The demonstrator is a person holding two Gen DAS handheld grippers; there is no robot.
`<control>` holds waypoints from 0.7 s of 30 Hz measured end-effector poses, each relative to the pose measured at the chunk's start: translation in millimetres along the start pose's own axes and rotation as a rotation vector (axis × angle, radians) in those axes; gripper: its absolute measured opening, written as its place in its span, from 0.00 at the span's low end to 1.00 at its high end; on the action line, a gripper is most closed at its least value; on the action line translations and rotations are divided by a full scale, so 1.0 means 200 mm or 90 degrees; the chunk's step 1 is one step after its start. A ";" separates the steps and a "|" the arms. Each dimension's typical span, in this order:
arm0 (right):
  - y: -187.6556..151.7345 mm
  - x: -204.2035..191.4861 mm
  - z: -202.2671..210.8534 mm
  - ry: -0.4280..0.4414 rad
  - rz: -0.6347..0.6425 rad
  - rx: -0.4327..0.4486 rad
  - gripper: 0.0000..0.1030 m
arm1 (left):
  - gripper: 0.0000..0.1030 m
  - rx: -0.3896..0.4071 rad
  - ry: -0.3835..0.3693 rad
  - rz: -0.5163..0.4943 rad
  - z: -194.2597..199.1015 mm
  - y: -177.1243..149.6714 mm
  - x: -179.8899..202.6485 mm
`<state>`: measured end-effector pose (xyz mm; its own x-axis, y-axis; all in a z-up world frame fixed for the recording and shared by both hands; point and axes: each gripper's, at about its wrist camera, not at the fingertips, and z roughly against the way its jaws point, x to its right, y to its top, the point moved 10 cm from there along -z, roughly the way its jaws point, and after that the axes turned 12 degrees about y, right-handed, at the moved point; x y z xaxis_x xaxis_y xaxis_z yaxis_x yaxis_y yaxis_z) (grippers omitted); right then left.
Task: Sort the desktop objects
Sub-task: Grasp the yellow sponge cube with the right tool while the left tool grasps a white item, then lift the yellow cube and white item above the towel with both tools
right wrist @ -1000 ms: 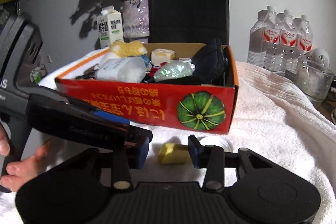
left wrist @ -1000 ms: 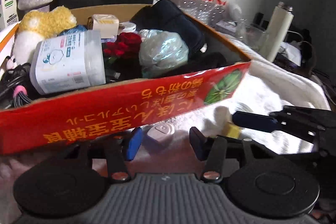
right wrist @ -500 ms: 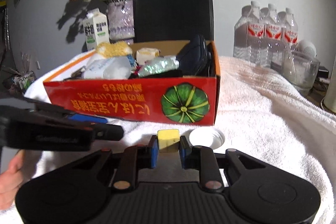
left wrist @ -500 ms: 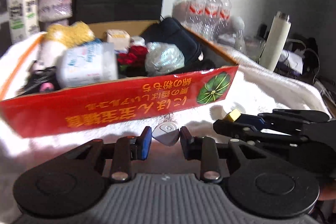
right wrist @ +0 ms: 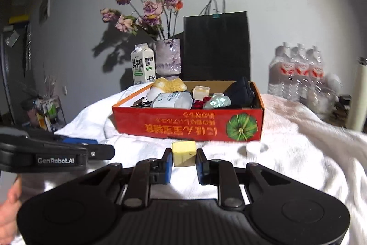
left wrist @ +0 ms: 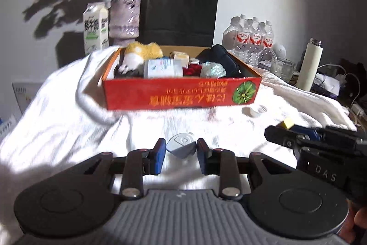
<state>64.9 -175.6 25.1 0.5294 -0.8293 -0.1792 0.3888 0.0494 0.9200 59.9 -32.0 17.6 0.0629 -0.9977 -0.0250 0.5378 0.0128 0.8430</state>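
From the left wrist, the left tongs [left wrist: 180,154] sit at six o'clock, their blue pads narrowed onto a small grey rounded case [left wrist: 181,148] that is pinched between them and lifted clear of the white towel [left wrist: 68,130] covering the bench. The red cardboard box [left wrist: 181,97] stands at twelve o'clock from the tongs, filled with a yellow plush toy [left wrist: 143,51], a white wipes tub [left wrist: 164,68], a crinkled foil bundle [left wrist: 212,69] and a dark pouch [left wrist: 220,56]. A white cap [left wrist: 254,110] lies on the towel just in front of the box's right corner. At three o'clock the right tongs [left wrist: 291,128] reach in sideways, carrying a yellow block [left wrist: 287,123]. Behind the box stand a milk carton [left wrist: 95,31], a vase of dried flowers [left wrist: 125,20], a black paper bag [left wrist: 181,13] and water bottles [left wrist: 250,38].

From the right wrist, the right tongs [right wrist: 184,161] are closed to a narrow gap on the yellow block [right wrist: 184,153], gripped squarely between the pads. The red box [right wrist: 188,123] is at twelve o'clock, the white cap [right wrist: 255,148] at two o'clock on the towel [right wrist: 298,153]. At nine o'clock the left tongs [right wrist: 101,148] enter from the side; what they hold is hidden here. A hand [right wrist: 9,210] shows at the lower left edge.
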 end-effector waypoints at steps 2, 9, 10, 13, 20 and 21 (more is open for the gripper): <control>-0.05 -0.04 0.06 -0.006 -0.018 -0.003 0.19 | 0.29 0.001 0.003 0.006 0.06 -0.04 -0.03; -0.15 -0.17 0.22 -0.032 0.014 -0.013 0.19 | 0.29 -0.002 0.029 0.011 0.22 -0.21 -0.10; -0.16 -0.19 0.25 -0.031 0.016 -0.009 0.19 | 0.29 -0.005 0.030 0.011 0.23 -0.23 -0.10; -0.18 -0.22 0.30 -0.036 0.028 -0.004 0.19 | 0.29 -0.006 0.039 0.011 0.24 -0.24 -0.11; -0.19 -0.17 0.31 -0.045 0.014 0.008 0.19 | 0.29 -0.007 0.058 0.001 0.22 -0.23 -0.08; -0.19 -0.16 0.32 -0.048 0.013 0.009 0.19 | 0.29 -0.007 0.059 -0.002 0.21 -0.23 -0.07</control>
<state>-14.6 -187.0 17.4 0.4783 -0.8679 -0.1341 0.3673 0.0590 0.9282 -1.6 -20.5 2.2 0.1390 -0.9873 -0.0773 0.5479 0.0116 0.8365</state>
